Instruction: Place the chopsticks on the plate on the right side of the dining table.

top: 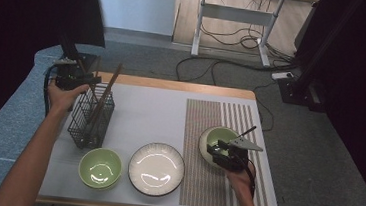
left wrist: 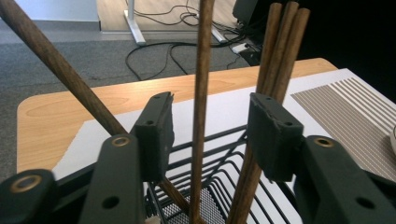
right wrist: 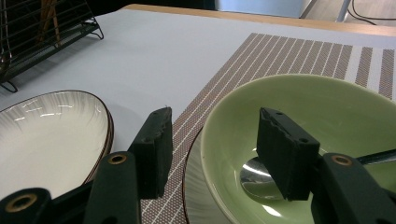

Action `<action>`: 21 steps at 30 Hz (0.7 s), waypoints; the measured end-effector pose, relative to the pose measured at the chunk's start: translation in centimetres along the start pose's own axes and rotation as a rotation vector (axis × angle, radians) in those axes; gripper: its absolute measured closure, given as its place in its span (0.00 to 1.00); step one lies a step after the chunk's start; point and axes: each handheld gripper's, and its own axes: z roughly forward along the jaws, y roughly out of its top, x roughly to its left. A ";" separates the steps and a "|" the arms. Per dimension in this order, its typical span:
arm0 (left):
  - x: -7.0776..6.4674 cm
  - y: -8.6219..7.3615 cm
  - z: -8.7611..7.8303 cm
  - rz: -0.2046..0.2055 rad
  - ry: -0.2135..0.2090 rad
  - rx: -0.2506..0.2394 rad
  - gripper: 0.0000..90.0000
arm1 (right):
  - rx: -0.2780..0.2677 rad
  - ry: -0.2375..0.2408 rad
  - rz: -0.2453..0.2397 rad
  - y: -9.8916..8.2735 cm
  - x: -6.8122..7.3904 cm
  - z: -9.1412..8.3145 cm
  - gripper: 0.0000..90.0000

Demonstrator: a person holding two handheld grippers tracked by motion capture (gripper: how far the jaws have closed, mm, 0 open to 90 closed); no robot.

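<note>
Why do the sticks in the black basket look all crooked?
The wooden chopsticks just lean different ways in the wire basket. One stands between the left claw's open jaws. Nothing is spilled or broken; both green bowls and the plate sit flat.

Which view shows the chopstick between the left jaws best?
The left gripper view: the chopstick stands upright between the left gripper pads, touching neither, its foot in the wire basket. In the high view the chopsticks are thin and partly hidden by the hand. In the right gripper view they are dim in the basket at the corner.
</note>
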 end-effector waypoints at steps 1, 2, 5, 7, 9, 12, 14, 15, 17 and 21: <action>0.1 0.0 0.1 0.000 0.000 0.004 0.60 | 0.000 -0.001 0.002 0.0 0.0 0.0 0.51; 0.2 0.0 0.2 -0.001 0.001 0.006 0.62 | -0.002 -0.001 0.004 0.0 0.0 -0.1 0.51; 0.2 0.0 0.5 -0.003 0.005 0.013 0.65 | 0.000 -0.004 0.003 0.0 -0.1 -0.2 0.51; 0.2 -0.1 0.7 -0.007 0.007 0.020 0.69 | -0.001 -0.005 0.002 0.0 -0.1 -0.2 0.51; 0.3 -0.1 0.9 -0.010 0.007 0.023 0.73 | -0.001 -0.006 0.003 0.0 -0.1 -0.2 0.51; 0.3 -0.1 1.0 -0.009 0.001 0.028 0.79 | -0.002 -0.007 0.003 0.0 -0.1 -0.3 0.51; 0.3 -0.1 1.0 -0.010 -0.002 0.025 0.85 | -0.006 -0.010 0.009 0.0 -0.2 -0.3 0.51; 0.3 -0.1 1.0 -0.012 -0.003 0.024 0.85 | -0.006 -0.010 0.009 0.0 -0.2 -0.3 0.51; 0.3 -0.2 1.1 -0.014 -0.002 0.021 0.91 | -0.005 -0.010 0.008 -0.1 -0.2 -0.4 0.51; 0.3 -0.3 1.0 0.001 -0.013 0.018 0.93 | -0.004 -0.013 0.007 -0.1 -0.3 -0.5 0.51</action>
